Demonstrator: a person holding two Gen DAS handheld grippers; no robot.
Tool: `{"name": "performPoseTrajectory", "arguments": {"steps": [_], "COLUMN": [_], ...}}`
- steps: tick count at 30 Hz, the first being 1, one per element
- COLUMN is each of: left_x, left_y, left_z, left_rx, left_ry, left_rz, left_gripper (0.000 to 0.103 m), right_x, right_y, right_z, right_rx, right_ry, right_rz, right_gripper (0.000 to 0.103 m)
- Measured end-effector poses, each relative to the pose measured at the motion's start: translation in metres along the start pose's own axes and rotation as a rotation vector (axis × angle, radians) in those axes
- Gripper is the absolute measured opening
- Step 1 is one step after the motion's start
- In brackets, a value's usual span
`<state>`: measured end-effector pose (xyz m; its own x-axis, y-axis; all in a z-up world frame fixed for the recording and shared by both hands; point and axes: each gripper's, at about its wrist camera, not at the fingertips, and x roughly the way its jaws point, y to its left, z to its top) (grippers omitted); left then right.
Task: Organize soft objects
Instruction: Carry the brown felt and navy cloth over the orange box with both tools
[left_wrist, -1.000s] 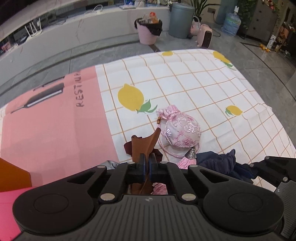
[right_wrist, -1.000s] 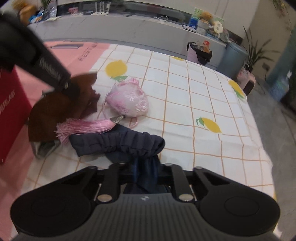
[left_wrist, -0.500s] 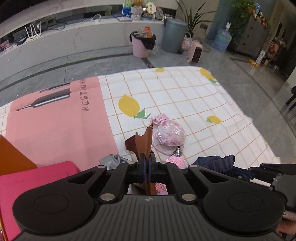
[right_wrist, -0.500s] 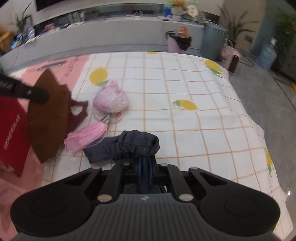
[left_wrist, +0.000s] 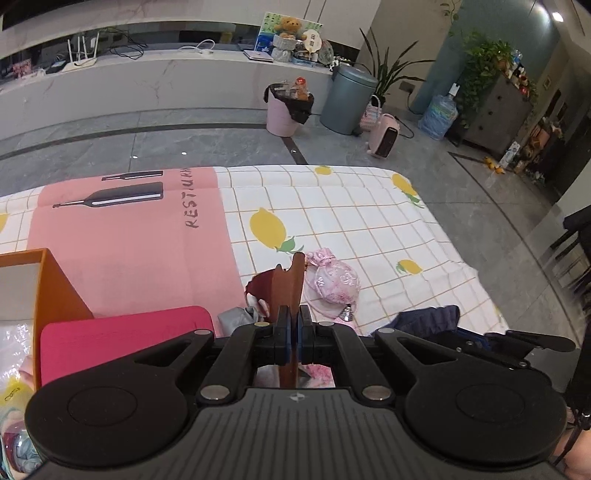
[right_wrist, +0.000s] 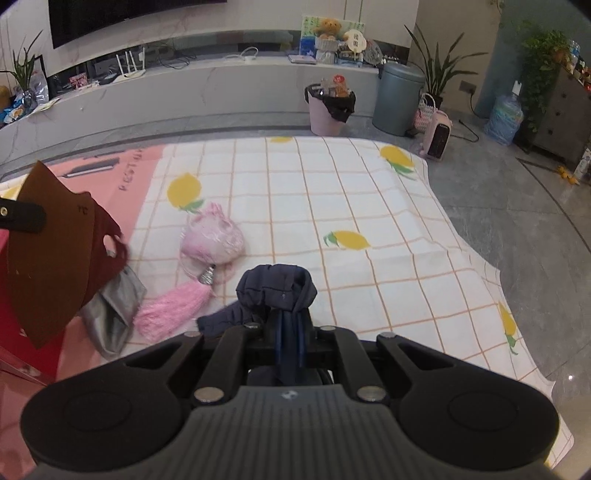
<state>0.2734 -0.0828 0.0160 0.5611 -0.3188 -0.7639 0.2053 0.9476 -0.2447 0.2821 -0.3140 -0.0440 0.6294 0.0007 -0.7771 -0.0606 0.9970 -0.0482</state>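
My left gripper (left_wrist: 294, 318) is shut on a brown face mask (left_wrist: 286, 284), lifted off the table; from the right wrist view the brown face mask (right_wrist: 48, 254) hangs at the left with a dark red one behind it. My right gripper (right_wrist: 290, 332) is shut on a navy blue cloth (right_wrist: 275, 290), whose bunched part rises above the tablecloth. A pink embroidered pouch (right_wrist: 214, 238) with a pink tassel (right_wrist: 173, 308) lies on the lemon-print tablecloth (right_wrist: 332, 192) between the two grippers. A grey cloth (right_wrist: 114, 310) lies under the masks.
An orange box (left_wrist: 48, 280) and a pink-red box (left_wrist: 118, 336) stand at the left of the table. Beyond the table's far edge are a pink bin (left_wrist: 286, 107), a grey bin (left_wrist: 347, 98) and a small heater (left_wrist: 384, 134) on the floor.
Both grippers have risen from the table, carrying the brown mask and the navy cloth upward. The pouch and tassel look smaller and farther below. The orange box has come into the left view.
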Motion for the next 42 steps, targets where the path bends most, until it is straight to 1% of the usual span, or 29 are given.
{"name": "performPoseTrajectory", "arguments": {"steps": [2, 6, 9, 13, 17, 21, 23, 27, 32, 34, 38, 42], "left_x": [-0.004, -0.019, -0.033, -0.058, -0.087, -0.119, -0.136, -0.161, -0.182, -0.183, -0.180, -0.169], "left_y": [0.003, 0.005, 0.009, 0.017, 0.031, 0.049, 0.064, 0.097, 0.144, 0.164, 0.194, 0.215], "left_z": [0.001, 0.002, 0.003, 0.006, 0.008, 0.006, 0.003, -0.009, -0.029, -0.037, -0.050, -0.063], "left_rx": [-0.017, -0.004, -0.020, -0.017, -0.034, -0.014, -0.028, -0.029, -0.075, -0.108, -0.165, -0.177], "left_ry": [0.004, -0.017, -0.026, -0.062, -0.101, -0.146, -0.168, -0.191, -0.189, -0.176, -0.155, -0.141], "left_rz": [-0.014, -0.004, -0.009, 0.010, 0.010, 0.054, 0.072, 0.161, 0.238, 0.251, 0.237, 0.232], "left_gripper": [0.003, 0.003, 0.003, 0.003, 0.003, 0.003, 0.003, 0.003, 0.003, 0.003, 0.003, 0.003], "right_x": [-0.007, -0.026, -0.042, -0.065, -0.087, -0.115, -0.127, -0.144, -0.145, -0.141, -0.127, -0.108], "right_y": [0.006, 0.023, 0.036, 0.058, 0.084, 0.120, 0.144, 0.197, 0.258, 0.279, 0.316, 0.345], "right_z": [0.003, 0.011, 0.020, 0.035, 0.054, 0.071, 0.078, 0.085, 0.085, 0.084, 0.078, 0.070], "right_rx": [-0.009, -0.034, -0.032, -0.035, -0.036, -0.037, -0.062, -0.137, -0.210, -0.241, -0.311, -0.340], "right_ry": [-0.010, -0.040, -0.064, -0.106, -0.148, -0.201, -0.226, -0.254, -0.237, -0.225, -0.198, -0.153], "right_rz": [0.002, 0.008, 0.023, 0.052, 0.084, 0.157, 0.188, 0.251, 0.342, 0.367, 0.395, 0.413], "right_gripper": [0.006, 0.006, 0.006, 0.006, 0.006, 0.006, 0.006, 0.006, 0.006, 0.006, 0.006, 0.006]}}
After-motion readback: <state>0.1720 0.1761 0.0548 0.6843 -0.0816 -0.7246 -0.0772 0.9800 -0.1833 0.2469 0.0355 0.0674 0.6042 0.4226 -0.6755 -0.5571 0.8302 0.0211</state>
